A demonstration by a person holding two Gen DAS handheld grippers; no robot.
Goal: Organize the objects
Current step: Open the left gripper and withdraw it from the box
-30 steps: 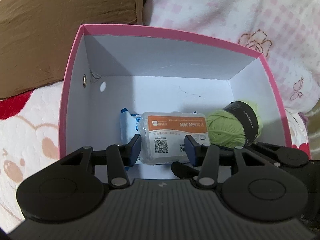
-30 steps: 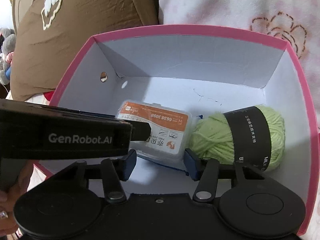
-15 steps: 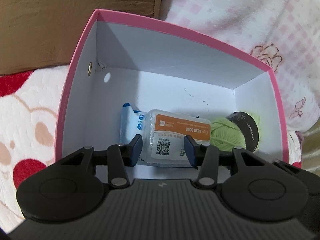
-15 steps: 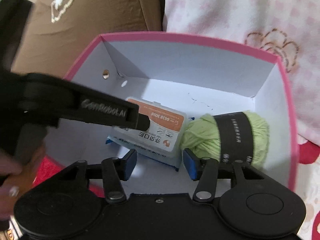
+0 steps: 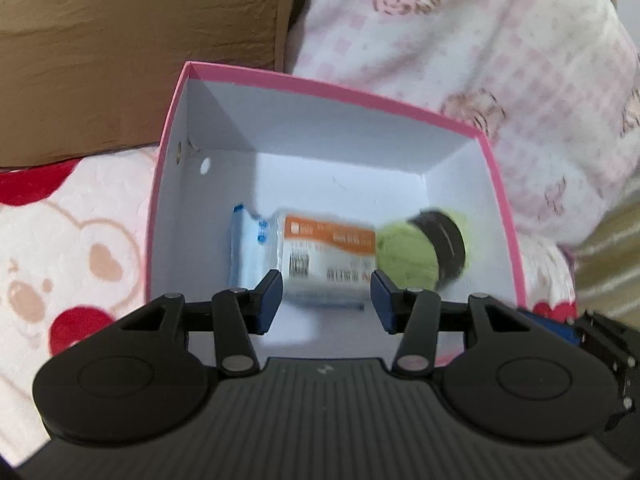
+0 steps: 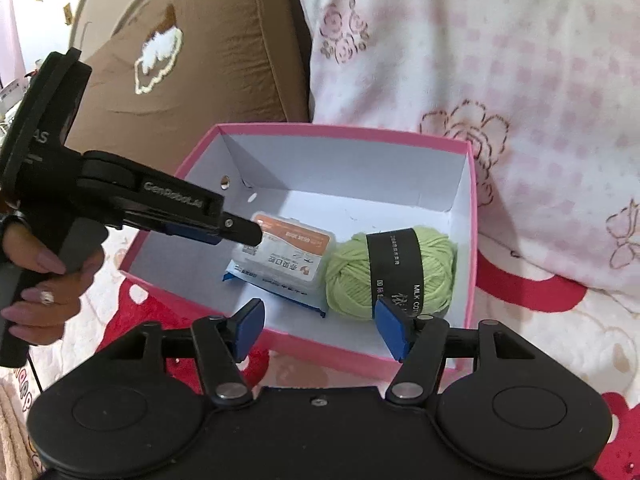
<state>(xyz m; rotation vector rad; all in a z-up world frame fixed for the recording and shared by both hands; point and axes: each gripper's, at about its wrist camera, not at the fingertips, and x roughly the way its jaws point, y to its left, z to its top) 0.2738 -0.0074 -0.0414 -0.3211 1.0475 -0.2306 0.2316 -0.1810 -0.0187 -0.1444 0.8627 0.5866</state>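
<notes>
A pink box [image 5: 332, 90] [image 6: 344, 130] with white inner walls lies open on the bed. On its floor a clear case with an orange label [image 5: 328, 248] [image 6: 292, 248] rests on a blue-and-white pack [image 5: 248, 248] [image 6: 280, 286], beside a green yarn ball [image 5: 404, 258] [image 6: 348, 274] with a black band. My left gripper [image 5: 326, 298] [image 6: 244, 234] hovers over the case's left end; its jaws are opening, with nothing pressed between the pads. My right gripper [image 6: 322, 326] hangs above the box's near rim, jaws opening, nothing between them.
A brown cushion [image 5: 120, 60] [image 6: 200, 80] stands behind the box on the left. A white blanket with pink flowers [image 5: 480, 40] [image 6: 480, 60] rises behind and to the right. The bedspread [image 5: 60, 260] has red and pink bear prints. A person's hand [image 6: 44, 272] grips the left handle.
Both grippers have drawn back and up from inside the box, which now looks smaller. The right jaws have spread wider. Case, pack and yarn stay on the box floor.
</notes>
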